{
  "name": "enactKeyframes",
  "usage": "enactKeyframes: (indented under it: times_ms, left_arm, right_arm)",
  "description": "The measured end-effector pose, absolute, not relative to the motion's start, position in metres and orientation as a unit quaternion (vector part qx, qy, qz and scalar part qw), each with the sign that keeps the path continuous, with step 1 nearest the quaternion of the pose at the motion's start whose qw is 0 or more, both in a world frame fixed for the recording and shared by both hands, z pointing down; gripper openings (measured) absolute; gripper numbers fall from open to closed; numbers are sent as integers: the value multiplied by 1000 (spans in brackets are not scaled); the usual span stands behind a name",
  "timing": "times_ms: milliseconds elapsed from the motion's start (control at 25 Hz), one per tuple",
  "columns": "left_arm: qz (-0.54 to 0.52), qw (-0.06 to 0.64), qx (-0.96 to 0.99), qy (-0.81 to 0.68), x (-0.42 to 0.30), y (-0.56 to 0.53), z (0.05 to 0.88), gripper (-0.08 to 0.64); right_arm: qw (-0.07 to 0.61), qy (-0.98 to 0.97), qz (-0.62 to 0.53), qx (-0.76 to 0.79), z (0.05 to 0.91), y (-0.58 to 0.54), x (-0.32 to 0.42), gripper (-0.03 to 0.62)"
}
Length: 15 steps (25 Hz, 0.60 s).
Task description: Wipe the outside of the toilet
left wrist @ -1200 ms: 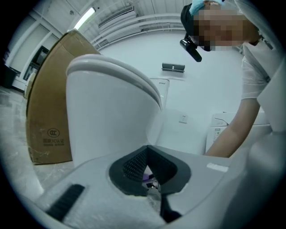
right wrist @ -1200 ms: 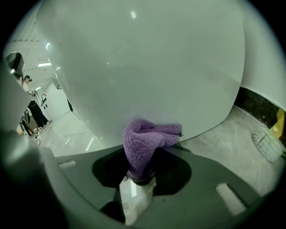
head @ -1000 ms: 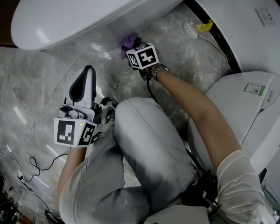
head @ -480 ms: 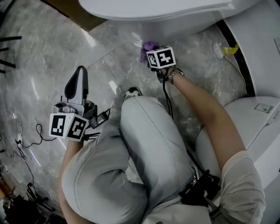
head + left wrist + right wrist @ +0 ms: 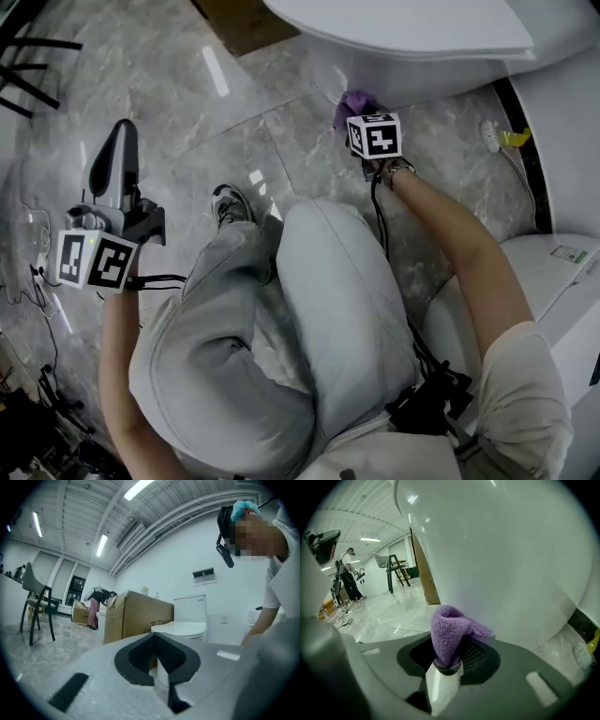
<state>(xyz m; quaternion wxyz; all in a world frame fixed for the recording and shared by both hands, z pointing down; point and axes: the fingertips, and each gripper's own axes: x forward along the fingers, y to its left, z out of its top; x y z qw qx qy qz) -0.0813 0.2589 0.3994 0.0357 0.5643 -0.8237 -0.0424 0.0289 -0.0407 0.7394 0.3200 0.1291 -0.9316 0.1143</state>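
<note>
Wiping appears to be under way but early, as a judgement: the toilet (image 5: 412,33) shows no streak, wet track or dull patch to mark which surfaces have been covered, so no part can be certified as done. The purple cloth (image 5: 449,632) stands at the curved outer wall of the bowl, low down beneath the overhanging seat and just above the marble floor (image 5: 187,103). Its free tip lies at the wall or just off it, and contact cannot be confirmed. On this evidence the lower bowl is the area in hand. The seat and lid top, the far side and the base all appear outstanding.

The right gripper (image 5: 356,105) is clamped on the cloth, with the lower fold pinched between its jaws and the upper part bunched and flopping toward the porcelain. The right arm is extended forward and down past the person's raised knee, the wrist roughly straight and the gripper pointing at the underside of the bowl.

The left gripper (image 5: 114,150) is held well apart from the toilet, out to the person's left over open floor. Its jaws are pressed together with nothing between them. It points roughly level across the room toward a cardboard box (image 5: 136,616) and a toilet beyond, and takes no part in the wiping. A toilet brush (image 5: 495,137) lies on the floor to the right of the bowl, untouched.
</note>
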Motion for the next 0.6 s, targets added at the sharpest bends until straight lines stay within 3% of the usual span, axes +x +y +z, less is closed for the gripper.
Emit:
enactKeyframes:
  times_ms: [360, 600]
  left_arm:
    - [-43, 28, 578, -815, -99, 290, 391, 6]
    - [-15, 78, 585, -807, -81, 314, 435, 6]
  right_arm:
    - [311, -929, 125, 158, 735, -34, 18, 137]
    - [298, -931, 103, 181, 749, -30, 8, 137]
